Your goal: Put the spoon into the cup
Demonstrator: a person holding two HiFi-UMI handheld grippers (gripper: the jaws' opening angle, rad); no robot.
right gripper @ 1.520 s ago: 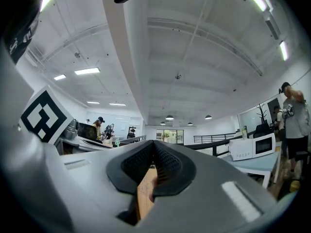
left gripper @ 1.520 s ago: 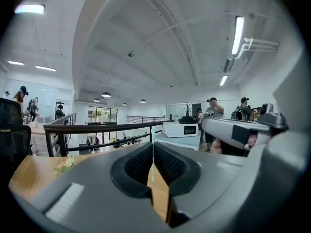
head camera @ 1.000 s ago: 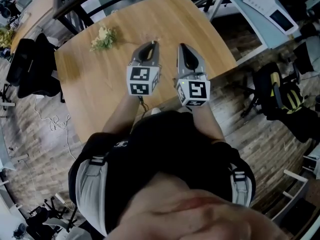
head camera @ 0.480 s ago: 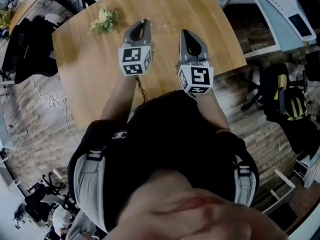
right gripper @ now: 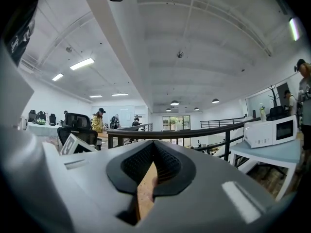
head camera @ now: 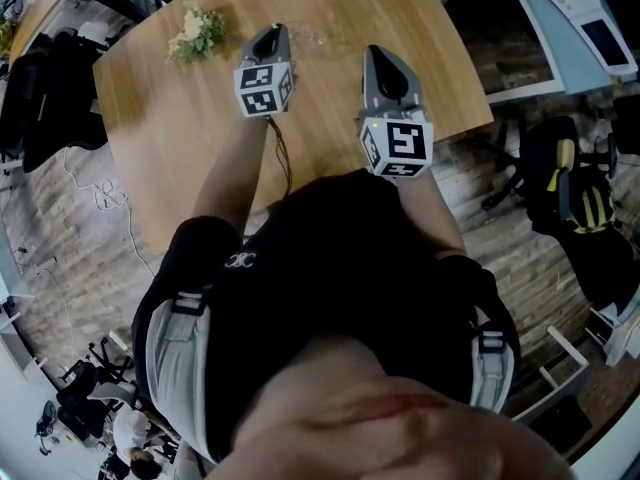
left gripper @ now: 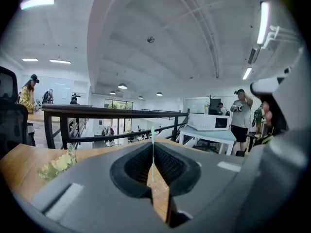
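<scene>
Left gripper [head camera: 272,36] was clenched, pads met along a thin seam with nothing between them. Right gripper [head camera: 381,60] was clenched too and empty, only wood grain showing through the slot below its pads. Both were held over the wooden table [head camera: 180,128], side by side and apart, pointing at its far edge, with the left one reaching farther out. A small bunch of flowers [head camera: 195,36] lay near the table's far left corner, just left of the left gripper's tip. A black railing [left gripper: 112,112] ran beyond the far edge, and a white microwave [left gripper: 209,122] sat on a pale desk [left gripper: 214,135] behind it on the right. Spoon and cup: no view showed them, so I couldn't place them.
</scene>
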